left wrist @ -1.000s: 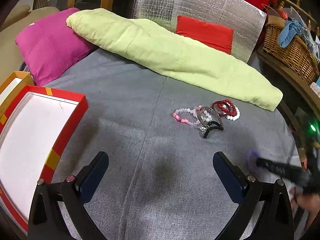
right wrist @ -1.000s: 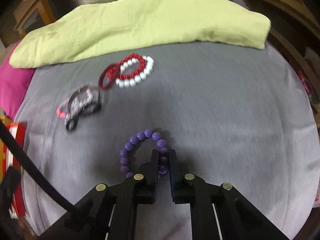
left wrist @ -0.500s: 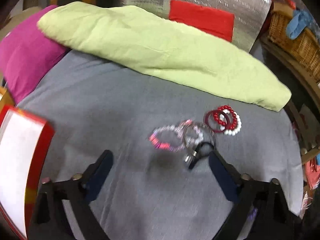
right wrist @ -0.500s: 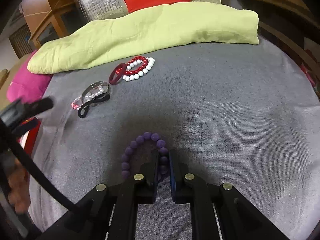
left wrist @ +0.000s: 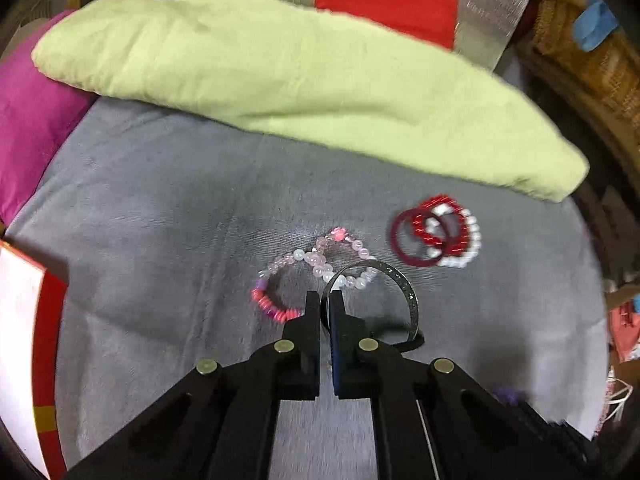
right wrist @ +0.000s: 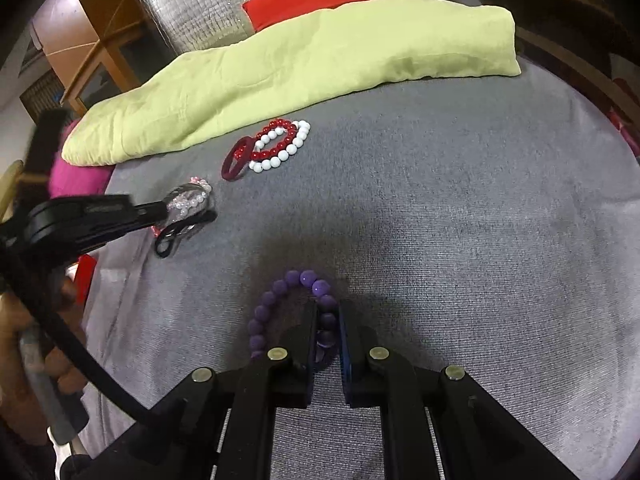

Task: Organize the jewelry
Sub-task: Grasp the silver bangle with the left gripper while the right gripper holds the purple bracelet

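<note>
My left gripper (left wrist: pixel 325 300) is closing its jaws, and they stand almost together on the rim of a silver bangle (left wrist: pixel 400 280). The bangle overlaps a pink bead bracelet (left wrist: pixel 316 258) and a black hair tie (left wrist: pixel 412 344) on the grey bedcover (left wrist: pixel 160 200). Right of them lie red and white bead bracelets (left wrist: pixel 452 236) with a dark red ring (left wrist: pixel 404 240). In the right wrist view my right gripper (right wrist: pixel 328 312) is shut on a purple bead bracelet (right wrist: pixel 294 278) that hangs just above the cover. The left gripper (right wrist: pixel 160 210) reaches into the pile from the left there.
A red box with a white inside (left wrist: pixel 48 320) sits at the left edge of the bed. A long green folded blanket (left wrist: pixel 280 72) runs across the back, with a magenta pillow (left wrist: pixel 24 128) at left. A wicker basket (left wrist: pixel 580 52) stands at the far right. A person's hand (right wrist: pixel 24 344) holds the left tool.
My left gripper moved right and forward from near the red box to the jewelry pile, and its wide-open jaws closed on the silver bangle. The right gripper kept its hold on the purple bracelet.
</note>
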The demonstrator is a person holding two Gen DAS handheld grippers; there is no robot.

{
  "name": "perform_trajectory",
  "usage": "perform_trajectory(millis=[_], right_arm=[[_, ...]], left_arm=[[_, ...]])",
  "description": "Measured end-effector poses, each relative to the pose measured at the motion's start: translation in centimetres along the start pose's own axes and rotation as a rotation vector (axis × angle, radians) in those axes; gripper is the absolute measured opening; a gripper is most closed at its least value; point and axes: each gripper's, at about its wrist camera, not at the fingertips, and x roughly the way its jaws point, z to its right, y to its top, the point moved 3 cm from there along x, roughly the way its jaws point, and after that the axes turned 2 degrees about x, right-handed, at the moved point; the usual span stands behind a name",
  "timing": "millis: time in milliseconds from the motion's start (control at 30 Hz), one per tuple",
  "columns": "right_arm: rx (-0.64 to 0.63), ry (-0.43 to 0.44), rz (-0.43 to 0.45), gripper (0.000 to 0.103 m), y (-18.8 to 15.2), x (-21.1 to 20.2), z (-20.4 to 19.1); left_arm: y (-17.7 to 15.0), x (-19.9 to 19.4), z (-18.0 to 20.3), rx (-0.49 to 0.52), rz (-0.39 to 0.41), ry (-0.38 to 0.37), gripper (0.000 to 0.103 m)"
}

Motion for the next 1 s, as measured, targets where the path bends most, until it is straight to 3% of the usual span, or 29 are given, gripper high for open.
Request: perform_trajectory(millis=[200, 300, 400, 433, 467, 533, 567, 600, 633, 667, 700, 733, 767, 833, 867, 900, 933, 967, 1000], right_arm=[[0.004, 0.019, 0.012, 0.010, -0.1, -0.5, -0.2], [0.000, 0.021, 0.032, 0.010, -0.1, -0.9, -0.4], [-0.011, 0.013, 0.052, 0.010, -0.1, -1.3, -0.7], [-0.015, 0.009, 0.056, 0.010, -0.2, -1.4, -0.8], [-0.018, 0.005, 0.056, 0.010, -0.2, -1.3, -0.8], [-0.015, 0.002, 0.053, 0.010, -0.3, -1.2, -0.7], [-0.013, 0.003, 0.052, 0.010, -0.3, -1.1, -0.6], [-0.013, 0.003, 0.052, 0.010, -0.3, -1.1, -0.6], [-0.012, 0.004, 0.051, 0.010, -0.2, -1.0, -0.6], [-0.010, 0.008, 0.050, 0.010, -0.2, -1.0, -0.6], [-0.009, 0.013, 0.050, 0.010, -0.2, -1.0, -0.6], [-0.012, 0.016, 0.052, 0.010, -0.1, -1.0, -0.6], [-0.016, 0.017, 0.053, 0.010, -0.1, -1.0, -0.7], [-0.010, 0.024, 0.052, 0.010, 0.0, -1.0, -0.7], [-0.010, 0.027, 0.052, 0.010, 0.0, -1.0, -0.7], [-0.012, 0.026, 0.053, 0.010, 0.1, -1.0, -0.7], [-0.012, 0.026, 0.053, 0.010, 0.1, -1.0, -0.7], [-0.009, 0.029, 0.051, 0.010, 0.1, -1.0, -0.7], [-0.012, 0.030, 0.050, 0.010, 0.1, -1.0, -0.7]], left_arm=[[-2.6, -5.8, -2.4, -0.022, 0.094, -0.079, 0.004], [-3.8, -7.3, -2.9, -0.003, 0.160, -0.012, 0.004], [-3.3, -7.6, -2.2, 0.058, 0.247, 0.054, 0.004], [-2.9, -6.8, -2.2, 0.083, 0.243, 0.086, 0.004], [-2.6, -5.6, -2.4, 0.060, 0.179, 0.076, 0.004], [-2.1, -5.6, -2.5, 0.057, 0.213, 0.058, 0.004], [-1.9, -5.1, -1.9, 0.110, 0.233, 0.114, 0.004], [-1.9, -4.3, -2.1, 0.104, 0.186, 0.113, 0.004], [-1.8, -4.0, -2.3, 0.059, 0.152, 0.062, 0.004], [-1.8, -4.8, -2.0, 0.071, 0.213, 0.053, 0.004], [-1.7, -5.0, -1.2, 0.135, 0.267, 0.106, 0.004], [-1.7, -3.9, -1.0, 0.148, 0.216, 0.119, 0.003], [-1.6, -3.3, -1.3, 0.111, 0.176, 0.083, 0.002], [-1.4, -4.2, -1.1, 0.110, 0.255, 0.092, 0.002], [-1.2, -3.9, -0.6, 0.137, 0.261, 0.118, 0.002], [-1.2, -3.9, -0.6, 0.131, 0.242, 0.098, 0.002], [-1.2, -4.4, -0.4, 0.121, 0.264, 0.075, 0.002], [-1.1, -5.5, 0.0, 0.140, 0.326, 0.081, 0.002], [-1.1, -5.7, 0.4, 0.169, 0.338, 0.100, 0.002]])
